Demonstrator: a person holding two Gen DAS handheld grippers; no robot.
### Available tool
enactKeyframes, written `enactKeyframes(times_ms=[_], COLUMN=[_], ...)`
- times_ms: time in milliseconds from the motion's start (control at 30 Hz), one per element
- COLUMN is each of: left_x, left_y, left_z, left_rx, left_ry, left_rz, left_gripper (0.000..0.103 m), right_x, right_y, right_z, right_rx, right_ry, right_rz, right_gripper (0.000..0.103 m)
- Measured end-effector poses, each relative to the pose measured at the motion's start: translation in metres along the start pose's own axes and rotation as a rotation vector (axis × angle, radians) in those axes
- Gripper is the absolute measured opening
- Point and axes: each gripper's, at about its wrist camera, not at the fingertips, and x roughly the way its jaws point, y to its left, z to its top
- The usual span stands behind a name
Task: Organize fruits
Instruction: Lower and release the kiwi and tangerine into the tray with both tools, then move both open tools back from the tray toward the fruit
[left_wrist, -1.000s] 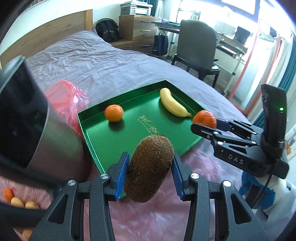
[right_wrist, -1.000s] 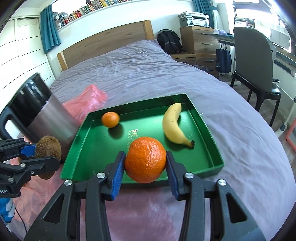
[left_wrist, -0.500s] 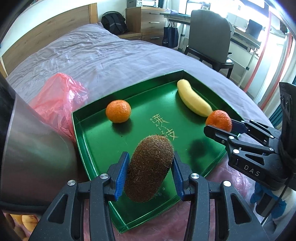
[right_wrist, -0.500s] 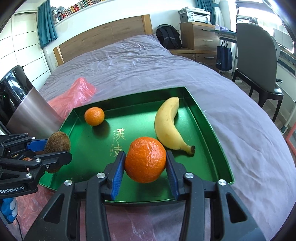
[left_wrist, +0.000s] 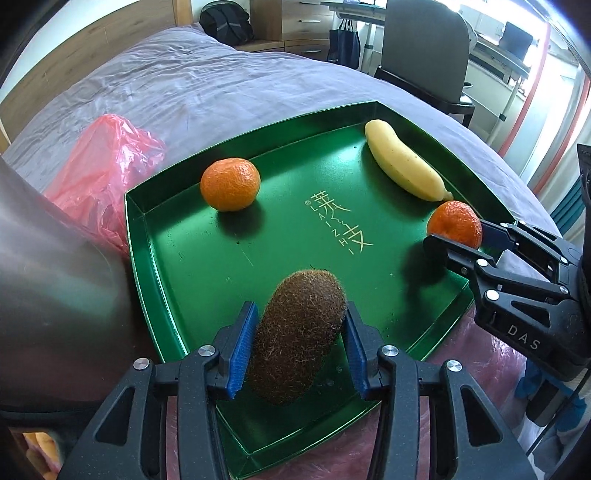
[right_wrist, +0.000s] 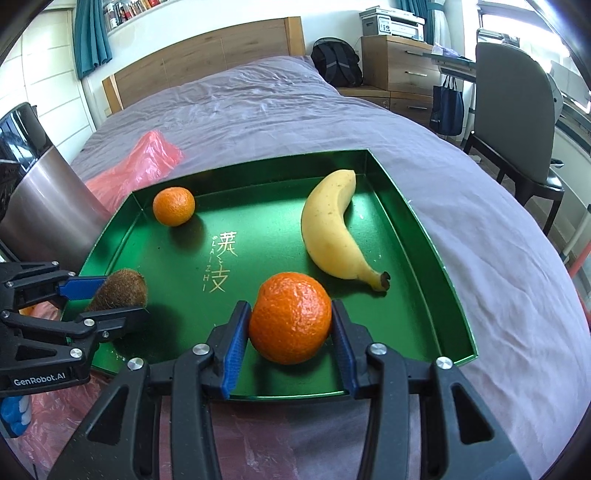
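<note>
A green tray (left_wrist: 177, 266) lies on a purple bed. In it rest a yellow banana (left_wrist: 402, 170) at the far right and a small mandarin (left_wrist: 229, 183) at the far left. My left gripper (left_wrist: 299, 314) is shut on a brown fuzzy kiwi (left_wrist: 299, 343), held just over the tray's near left corner. My right gripper (right_wrist: 289, 308) is shut on a larger orange (right_wrist: 290, 321), low over the tray's near middle, close to the banana's stem. In the right wrist view the kiwi (right_wrist: 118, 288) and left gripper (right_wrist: 122, 299) show at the left edge.
A red plastic bag (left_wrist: 107, 173) lies left of the tray, beside a large metal vessel (left_wrist: 48, 277). Pink plastic sheet (right_wrist: 258, 424) covers the bed under the tray's near edge. A chair (right_wrist: 517, 110) and drawers stand beyond the bed at right.
Both grippers have come down and forward over the tray, each still gripping its fruit. The tray and its fruits now fill more of both views.
</note>
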Motion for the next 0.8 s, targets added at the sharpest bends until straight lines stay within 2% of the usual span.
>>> enactKeyframes(times_ms=[100,167,200,233,267,400,467,600,667,800], left_x=[-0.002,-0.007,-0.011,-0.014,-0.016,-0.03,-0.038,-0.058,-0.069,-0.093], left_y=[0.002,0.004,0.003,0.003,0.003,0.002,0.001,-0.003,-0.005,-0.006], left_z=[-0.001,-0.001,-0.001,-0.001,0.0,0.001,-0.001,-0.006,-0.01,-0.023], left_rx=[-0.014,-0.023,-0.023,-0.02,-0.018,-0.017,-0.013,-0.006,-0.004,-0.022], left_ry=[0.001,-0.011,-0.021,-0.031,-0.037,-0.054,-0.065,-0.079,-0.088,-0.107], left_rz=[-0.014,-0.02,-0.018,-0.013,-0.008,-0.006,-0.01,-0.037,-0.041,-0.054], left_gripper=[0.041,0.047,0.049,0.051,0.052,0.053,0.054,0.056,0.059,0.064], right_x=[0.001,-0.001,-0.002,-0.004,-0.005,-0.022,-0.032,-0.057,-0.067,-0.087], right_y=[0.002,0.002,0.003,0.003,0.004,0.004,0.004,0.004,0.006,0.009], right_z=[0.001,0.002,0.002,0.002,0.002,0.003,0.004,0.005,0.006,0.002], right_rx=[-0.002,0.004,0.007,0.006,0.005,0.012,0.014,0.018,0.024,0.039], right_ry=[0.01,0.013,0.011,0.01,0.01,-0.01,-0.025,-0.055,-0.063,-0.072], right_rz=[-0.007,-0.005,-0.006,-0.01,-0.016,-0.027,-0.032,-0.046,-0.049,-0.06], right_gripper=[0.045,0.047,0.049,0.06,0.066,0.069,0.081,0.089,0.098,0.103])
